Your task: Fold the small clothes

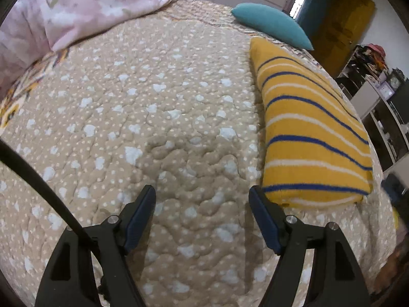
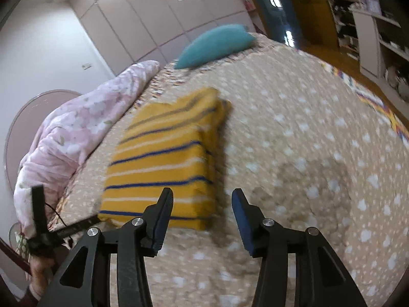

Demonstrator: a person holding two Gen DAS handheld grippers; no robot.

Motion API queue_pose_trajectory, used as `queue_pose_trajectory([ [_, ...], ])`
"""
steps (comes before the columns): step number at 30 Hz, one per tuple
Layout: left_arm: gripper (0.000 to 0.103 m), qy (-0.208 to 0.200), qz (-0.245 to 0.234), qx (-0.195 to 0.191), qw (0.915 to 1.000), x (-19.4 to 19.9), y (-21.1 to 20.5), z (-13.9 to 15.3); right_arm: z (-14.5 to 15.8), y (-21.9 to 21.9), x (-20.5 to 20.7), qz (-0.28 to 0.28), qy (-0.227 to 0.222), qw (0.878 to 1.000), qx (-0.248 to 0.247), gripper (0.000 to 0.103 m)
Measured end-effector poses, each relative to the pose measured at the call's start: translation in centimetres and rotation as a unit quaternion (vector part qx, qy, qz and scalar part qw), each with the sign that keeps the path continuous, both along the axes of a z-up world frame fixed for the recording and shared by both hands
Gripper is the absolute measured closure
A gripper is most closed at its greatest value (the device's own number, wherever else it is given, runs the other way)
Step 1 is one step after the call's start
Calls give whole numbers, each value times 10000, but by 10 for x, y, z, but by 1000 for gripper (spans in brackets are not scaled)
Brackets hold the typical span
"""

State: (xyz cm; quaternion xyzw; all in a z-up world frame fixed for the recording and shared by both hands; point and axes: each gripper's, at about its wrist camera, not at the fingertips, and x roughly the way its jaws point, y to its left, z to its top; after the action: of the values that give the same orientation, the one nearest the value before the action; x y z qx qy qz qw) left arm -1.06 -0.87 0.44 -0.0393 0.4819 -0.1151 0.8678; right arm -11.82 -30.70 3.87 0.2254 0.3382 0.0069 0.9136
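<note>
The yellow striped garment (image 1: 314,138) is seen folded into a thick, soft-edged rectangular slab of fuzzy knit, banded with thin navy and white stripes, and it is laid flat on the quilted bedspread (image 1: 158,117). In the left wrist view it lies just beyond and outboard of the right-hand finger of the left gripper (image 1: 202,192), its near corner close to that fingertip; whether contact is made cannot be told. The left gripper's fingers are spread wide with nothing between them, only puckered beige quilting dotted with pale blotches being framed.

In the right wrist view, which is blurred, the garment (image 2: 163,158) is found ahead of the left-hand finger of the right gripper (image 2: 202,192), its layered folded edge facing the gap. The fingers there are likewise parted and nothing is gripped. The flat pads (image 2: 242,217) are faced in dark blue, rubbery-looking material on black angular arms.

Beyond the fingertips a smooth teal cushion (image 2: 217,43) of tapered shape is seen, and to the far left a rumpled pink floral duvet (image 2: 76,133) is heaped.
</note>
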Motion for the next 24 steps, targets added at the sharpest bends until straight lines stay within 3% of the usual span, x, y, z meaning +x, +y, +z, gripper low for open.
queue_pose_trajectory([
  [6,26,-478,-190,611,9968,-15,-13,-9,25,32,41,1042,5,9930,561,48],
  [8,23,-592,-200,650,9959,-16,-15,-11,29,42,65,1563,100,9813,1118,48],
  [12,20,-704,-165,451,9964,-16,-10,-15,32,67,108,2236,285,9596,1682,48],
  [16,18,-820,-179,471,9954,-18,-11,-16,23,102,150,2887,632,9399,1709,48],
  [19,18,-852,-180,439,9952,-18,-11,-16,-3,125,184,3281,1202,9209,1730,48],
  [21,18,-875,-181,424,9951,-20,-10,-17,-20,128,208,3315,1527,9168,1620,61],
  [24,17,-897,-191,381,9951,-21,-10,-17,-23,120,245,3189,1595,9185,1710,65],
])
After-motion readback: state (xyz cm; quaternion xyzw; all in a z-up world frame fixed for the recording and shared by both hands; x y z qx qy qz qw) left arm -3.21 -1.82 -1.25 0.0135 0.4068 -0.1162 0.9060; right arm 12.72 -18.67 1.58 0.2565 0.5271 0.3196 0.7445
